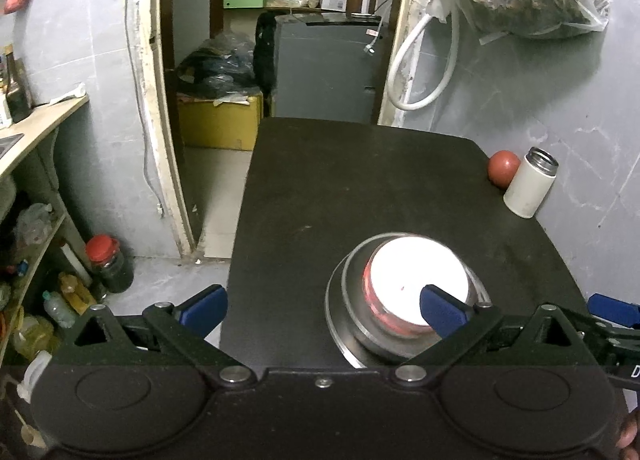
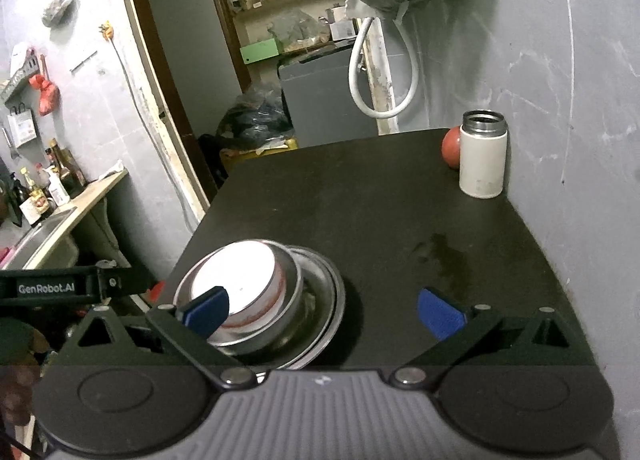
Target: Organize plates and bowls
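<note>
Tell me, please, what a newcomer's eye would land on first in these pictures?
Probably the glaring white dish, nested in a steel bowl that sits on a steel plate near the front of the black table. Next, the white flask and the red ball behind it, at the far right corner by the wall. Both grippers, left and right, are open.

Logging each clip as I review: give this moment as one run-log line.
left gripper: open, empty | right gripper: open, empty | stack: bowls nested on steel plate, near table edge | flask, red ball: far corner
</note>
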Available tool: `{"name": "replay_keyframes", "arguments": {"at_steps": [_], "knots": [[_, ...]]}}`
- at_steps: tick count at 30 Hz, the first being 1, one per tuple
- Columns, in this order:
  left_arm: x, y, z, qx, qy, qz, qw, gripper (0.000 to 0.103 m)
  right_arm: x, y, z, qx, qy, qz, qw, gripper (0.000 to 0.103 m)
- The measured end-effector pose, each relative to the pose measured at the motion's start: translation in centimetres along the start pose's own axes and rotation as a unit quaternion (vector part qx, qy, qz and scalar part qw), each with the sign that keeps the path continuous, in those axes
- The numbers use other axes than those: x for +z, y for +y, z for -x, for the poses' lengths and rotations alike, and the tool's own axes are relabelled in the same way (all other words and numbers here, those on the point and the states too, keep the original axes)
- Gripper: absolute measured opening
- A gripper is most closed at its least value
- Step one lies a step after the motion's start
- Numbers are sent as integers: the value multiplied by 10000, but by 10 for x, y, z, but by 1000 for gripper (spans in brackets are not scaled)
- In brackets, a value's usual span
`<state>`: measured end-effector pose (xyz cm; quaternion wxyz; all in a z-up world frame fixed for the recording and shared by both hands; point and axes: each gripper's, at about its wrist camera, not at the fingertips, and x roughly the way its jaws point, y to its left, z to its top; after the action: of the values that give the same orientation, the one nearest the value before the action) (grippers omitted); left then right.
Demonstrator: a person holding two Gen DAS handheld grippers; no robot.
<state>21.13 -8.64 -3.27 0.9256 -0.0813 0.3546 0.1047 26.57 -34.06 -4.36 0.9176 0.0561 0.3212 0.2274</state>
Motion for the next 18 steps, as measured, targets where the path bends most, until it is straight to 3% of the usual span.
{"name": "replay_keyframes", "arguments": {"at_steps": [7, 18], "knots": [[-14, 9, 13, -25, -60, -50, 10000, 102, -10, 11, 13, 11, -64, 3, 10000, 103], [-32, 31, 35, -459, -244, -374, 9979, 102, -26, 45, 46, -585, -324, -109, 9977, 103]]}}
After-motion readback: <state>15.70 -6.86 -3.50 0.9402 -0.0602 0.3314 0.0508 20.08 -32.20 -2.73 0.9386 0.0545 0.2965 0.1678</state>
